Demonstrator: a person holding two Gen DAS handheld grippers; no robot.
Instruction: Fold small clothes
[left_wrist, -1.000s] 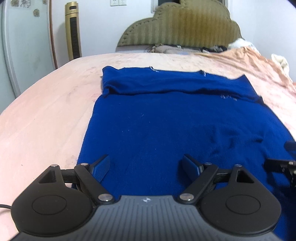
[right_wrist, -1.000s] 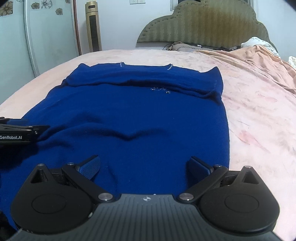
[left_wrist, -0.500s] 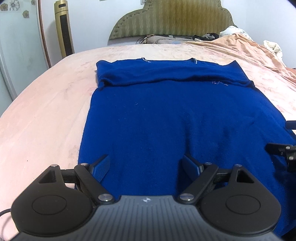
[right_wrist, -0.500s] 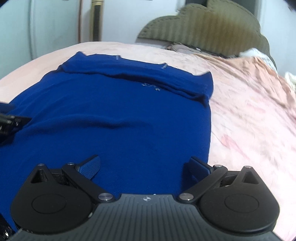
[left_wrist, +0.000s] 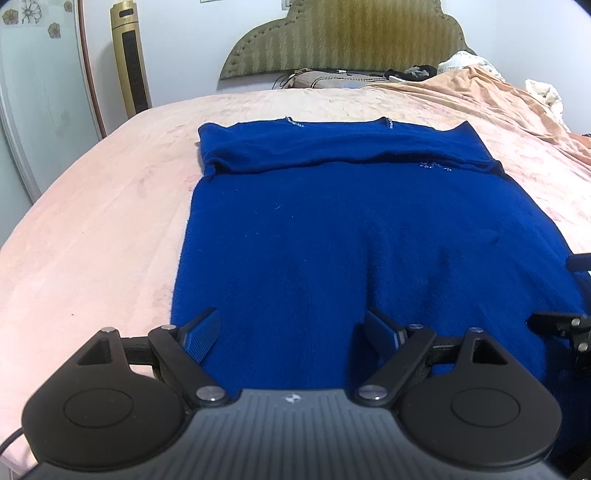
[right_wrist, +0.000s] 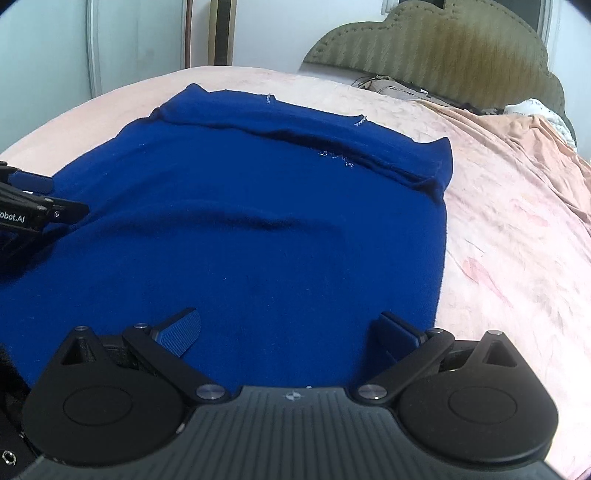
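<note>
Sleeves folded in, body fold left.
I see both grippers (left_wrist: 291, 334) (right_wrist: 290, 332) gaping empty, sweater (left_wrist: 351, 240) hem between the jaws.

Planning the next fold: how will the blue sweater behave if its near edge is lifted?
The blue sweater will probably go limp and drape, since it already ripples on the bed. Its fuzzy knit likely grips well. The folded-over far band may slip open.
</note>
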